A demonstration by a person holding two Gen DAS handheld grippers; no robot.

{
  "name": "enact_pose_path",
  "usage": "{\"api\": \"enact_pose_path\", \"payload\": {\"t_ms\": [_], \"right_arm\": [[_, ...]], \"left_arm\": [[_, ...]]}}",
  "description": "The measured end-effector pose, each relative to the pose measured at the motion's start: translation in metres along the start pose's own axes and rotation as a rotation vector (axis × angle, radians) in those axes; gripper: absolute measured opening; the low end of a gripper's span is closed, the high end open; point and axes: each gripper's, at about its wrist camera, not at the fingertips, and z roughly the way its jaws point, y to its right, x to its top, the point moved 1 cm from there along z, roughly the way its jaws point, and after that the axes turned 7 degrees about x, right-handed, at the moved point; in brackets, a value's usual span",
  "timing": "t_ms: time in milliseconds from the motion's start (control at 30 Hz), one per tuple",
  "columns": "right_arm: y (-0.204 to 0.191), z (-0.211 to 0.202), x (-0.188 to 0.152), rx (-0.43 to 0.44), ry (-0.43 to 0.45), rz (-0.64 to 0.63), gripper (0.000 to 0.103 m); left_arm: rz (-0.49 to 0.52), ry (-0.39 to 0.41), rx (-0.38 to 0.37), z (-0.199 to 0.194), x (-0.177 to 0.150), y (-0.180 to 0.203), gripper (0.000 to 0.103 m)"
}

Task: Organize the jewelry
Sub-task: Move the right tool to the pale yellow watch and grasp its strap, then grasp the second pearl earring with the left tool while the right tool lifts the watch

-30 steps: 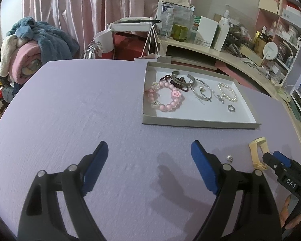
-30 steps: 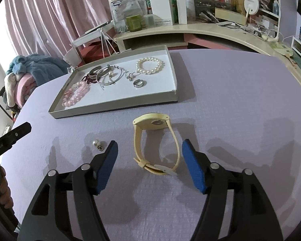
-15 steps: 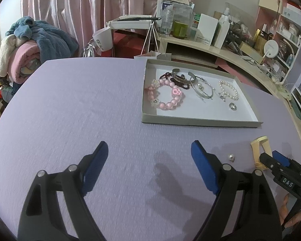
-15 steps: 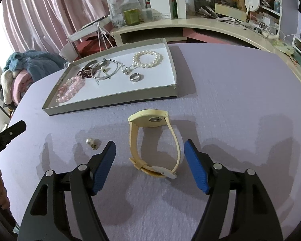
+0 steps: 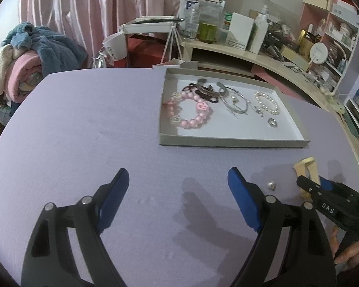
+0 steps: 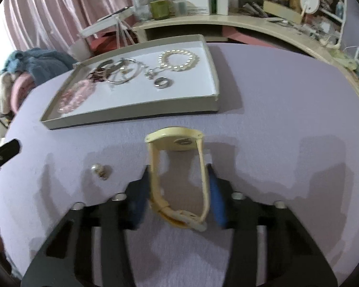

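Observation:
A pale yellow watch lies on the purple table, its strap loop between the blue pads of my right gripper. The jaws are closing, and both pads touch the strap's sides. A small pearl earring sits on the cloth to the watch's left. Behind them a shallow tray holds a pink bead bracelet, silver bangles, a pearl bracelet and a ring. My left gripper hovers open over bare cloth, left of the earring, with nothing between its fingers.
A curved desk crowded with boxes and bottles runs behind the table. A pile of blankets sits off the table's far left edge. A person's hand holds the right gripper at the lower right.
The right gripper's jaws have narrowed from wide open until the pads meet the watch strap. The left gripper has stayed open and still.

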Motion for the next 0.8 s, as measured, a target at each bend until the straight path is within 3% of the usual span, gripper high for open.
{"api": "enact_pose_path", "payload": {"t_ms": [400,533,800], "right_arm": [[0.029,-0.053,-0.014,-0.009,0.1,0.114,0.035],[0.045,-0.066,-0.02,-0.027,0.117,0.17,0.036],[0.066,-0.079,-0.033,-0.072,0.122,0.236,0.036]], "left_arm": [[0.16,-0.029,-0.134,0.015,-0.008,0.086,0.085],[0.208,-0.037,-0.142,0.028,-0.013,0.111,0.084],[0.257,-0.061,-0.138,0.046,-0.025,0.137,0.064]]}}
